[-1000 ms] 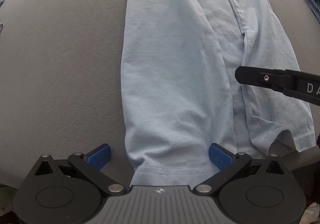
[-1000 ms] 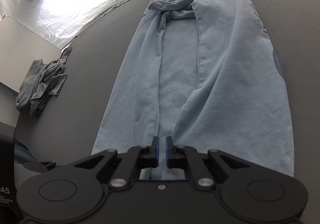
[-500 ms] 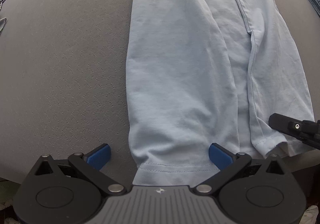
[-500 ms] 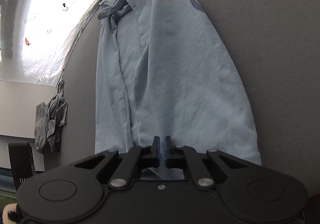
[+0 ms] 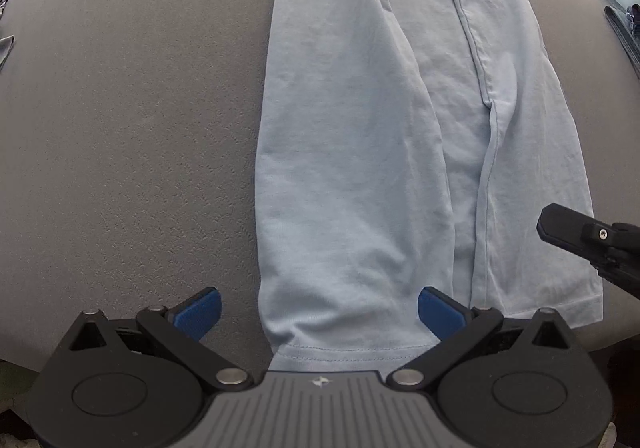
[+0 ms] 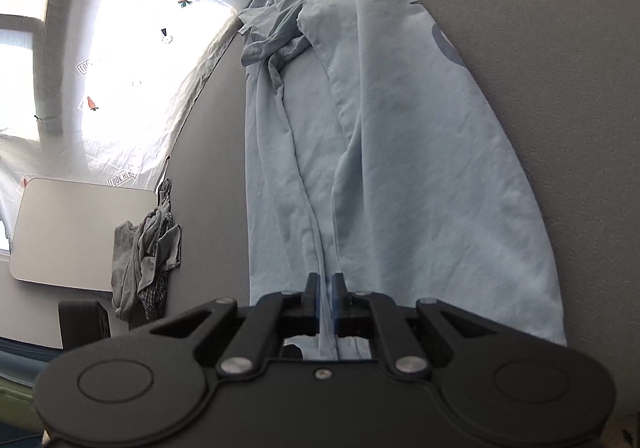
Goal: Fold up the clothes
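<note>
Light blue shirt (image 5: 352, 152) lies lengthwise on the grey desk (image 5: 132, 128). Left gripper (image 5: 319, 309): fingers spread astride the hem. Right gripper (image 6: 325, 290): fingers pinching shirt fabric.

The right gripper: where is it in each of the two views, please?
Left wrist view: the right gripper enters from the right edge, over the light blue shirt.
Right wrist view: it fills the bottom centre, shut on the shirt's hem.
Shared landmark: the shirt.
</note>
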{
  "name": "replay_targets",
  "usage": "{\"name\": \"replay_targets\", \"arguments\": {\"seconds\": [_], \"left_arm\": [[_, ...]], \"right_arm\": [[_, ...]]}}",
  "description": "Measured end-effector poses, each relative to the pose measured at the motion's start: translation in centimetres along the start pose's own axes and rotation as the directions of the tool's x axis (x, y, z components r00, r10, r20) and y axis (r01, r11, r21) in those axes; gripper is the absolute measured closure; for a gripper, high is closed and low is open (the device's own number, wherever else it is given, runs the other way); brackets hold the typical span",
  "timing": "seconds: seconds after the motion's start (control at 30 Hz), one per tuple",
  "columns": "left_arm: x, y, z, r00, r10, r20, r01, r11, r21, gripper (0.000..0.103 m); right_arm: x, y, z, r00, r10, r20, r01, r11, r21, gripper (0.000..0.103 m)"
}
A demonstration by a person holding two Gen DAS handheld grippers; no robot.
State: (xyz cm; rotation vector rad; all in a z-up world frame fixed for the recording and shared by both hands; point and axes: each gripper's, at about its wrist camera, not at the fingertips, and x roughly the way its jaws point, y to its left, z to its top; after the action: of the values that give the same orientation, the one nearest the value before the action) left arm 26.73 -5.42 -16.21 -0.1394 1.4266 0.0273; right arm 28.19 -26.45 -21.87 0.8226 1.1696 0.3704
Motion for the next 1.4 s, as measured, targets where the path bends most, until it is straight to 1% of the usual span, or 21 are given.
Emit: {"name": "replay_targets", "arguments": {"seconds": [0.13, 0.23, 0.3, 0.33, 0.4, 0.5, 0.63, 0.7, 0.8, 0.83, 0.9, 0.97, 1.0, 1.03, 1.07, 1.13, 1.2, 1.27, 1.3, 1.33, 1.4], "left_arm": [[-1.8, 0.6, 2.5, 0.995, -0.030, 0.095, 0.033, 0.999, -0.029, 0.000], [0.7, 4.0, 7.4, 0.989, -0.035, 0.146, 0.044, 0.998, -0.054, 0.000], [-1.2, 4.0, 8.4, 0.986, -0.029, 0.165, 0.041, 0.997, -0.069, 0.000], [-0.8, 4.2, 9.5, 0.984, -0.026, 0.176, 0.040, 0.996, -0.078, 0.000], [1.7, 4.8, 13.5, 0.980, -0.032, 0.195, 0.051, 0.994, -0.092, 0.000], [0.6, 5.0, 16.2, 0.973, -0.037, 0.226, 0.063, 0.992, -0.112, 0.000], [1.4, 5.7, 20.7, 0.965, -0.030, 0.260, 0.066, 0.989, -0.131, 0.000], [2.3, 6.3, 23.1, 0.968, -0.012, 0.251, 0.048, 0.990, -0.136, 0.000], [3.3, 6.2, 25.4, 0.973, 0.023, 0.232, 0.009, 0.990, -0.138, 0.000], [3.8, 6.2, 26.2, 0.973, 0.032, 0.227, 0.000, 0.991, -0.137, 0.000], [4.7, 6.4, 27.5, 0.975, 0.048, 0.219, -0.017, 0.990, -0.142, 0.000], [5.5, 6.6, 28.3, 0.975, 0.063, 0.212, -0.028, 0.986, -0.164, 0.000], [5.6, 6.8, 28.3, 0.976, 0.063, 0.209, -0.026, 0.984, -0.174, 0.000], [5.8, 7.1, 28.3, 0.977, 0.060, 0.206, -0.021, 0.983, -0.184, 0.000], [5.9, 7.4, 28.2, 0.977, 0.058, 0.204, -0.018, 0.981, -0.191, 0.000], [6.2, 8.1, 27.8, 0.979, 0.062, 0.196, -0.021, 0.978, -0.208, 0.000], [6.2, 8.6, 27.4, 0.978, 0.070, 0.195, -0.028, 0.977, -0.214, 0.000], [6.1, 8.8, 26.5, 0.979, 0.074, 0.192, -0.032, 0.977, -0.212, 0.000], [6.0, 8.6, 25.9, 0.979, 0.076, 0.188, -0.036, 0.978, -0.205, 0.000], [6.0, 8.5, 25.3, 0.980, 0.077, 0.185, -0.040, 0.979, -0.199, 0.000], [6.0, 8.3, 24.0, 0.981, 0.080, 0.177, -0.047, 0.982, -0.186, 0.000]], "right_arm": [[0.2, 1.3, 3.2, 0.998, -0.001, 0.062, 0.003, 0.999, -0.032, 0.095], [0.4, 2.2, 5.6, 0.994, 0.000, 0.108, 0.006, 0.998, -0.055, 0.094], [0.8, 2.9, 7.2, 0.992, -0.001, 0.130, 0.011, 0.997, -0.071, 0.093], [1.2, 3.3, 8.3, 0.990, -0.005, 0.139, 0.016, 0.996, -0.083, 0.093], [2.2, 4.4, 10.5, 0.987, -0.021, 0.161, 0.040, 0.993, -0.115, 0.093], [4.8, 6.0, 14.1, 0.982, -0.036, 0.184, 0.067, 0.984, -0.167, 0.093], [9.9, 8.0, 19.6, 0.977, -0.039, 0.212, 0.082, 0.977, -0.195, 0.093], [12.5, 8.3, 22.2, 0.977, -0.032, 0.209, 0.072, 0.980, -0.184, 0.093], [16.1, 8.6, 25.3, 0.978, -0.027, 0.205, 0.060, 0.986, -0.155, 0.093], [17.4, 8.7, 26.1, 0.979, -0.041, 0.200, 0.071, 0.987, -0.145, 0.093], [19.5, 8.4, 26.6, 0.983, -0.066, 0.171, 0.087, 0.990, -0.114, 0.093], [21.1, 8.2, 26.0, 0.991, -0.045, 0.127, 0.057, 0.994, -0.095, 0.094], [21.6, 8.5, 25.4, 0.994, -0.032, 0.107, 0.044, 0.993, -0.112, 0.094], [21.8, 9.1, 24.6, 0.995, -0.023, 0.093, 0.037, 0.988, -0.152, 0.094], [21.9, 9.6, 23.8, 0.997, -0.009, 0.078, 0.023, 0.983, -0.184, 0.094], [21.1, 9.6, 23.2, 0.997, 0.056, 0.043, -0.048, 0.986, -0.162, 0.094], [19.4, 9.2, 22.7, 0.992, 0.095, 0.080, -0.084, 0.988, -0.130, 0.094], [17.8, 8.9, 22.5, 0.988, 0.058, 0.142, -0.040, 0.991, -0.126, 0.094], [17.3, 8.5, 22.5, 0.986, 0.019, 0.165, 0.001, 0.993, -0.118, 0.094], [17.0, 8.3, 22.4, 0.985, -0.013, 0.171, 0.033, 0.993, -0.116, 0.094], [15.6, 8.0, 21.4, 0.984, -0.032, 0.175, 0.056, 0.989, -0.134, 0.094]]}}
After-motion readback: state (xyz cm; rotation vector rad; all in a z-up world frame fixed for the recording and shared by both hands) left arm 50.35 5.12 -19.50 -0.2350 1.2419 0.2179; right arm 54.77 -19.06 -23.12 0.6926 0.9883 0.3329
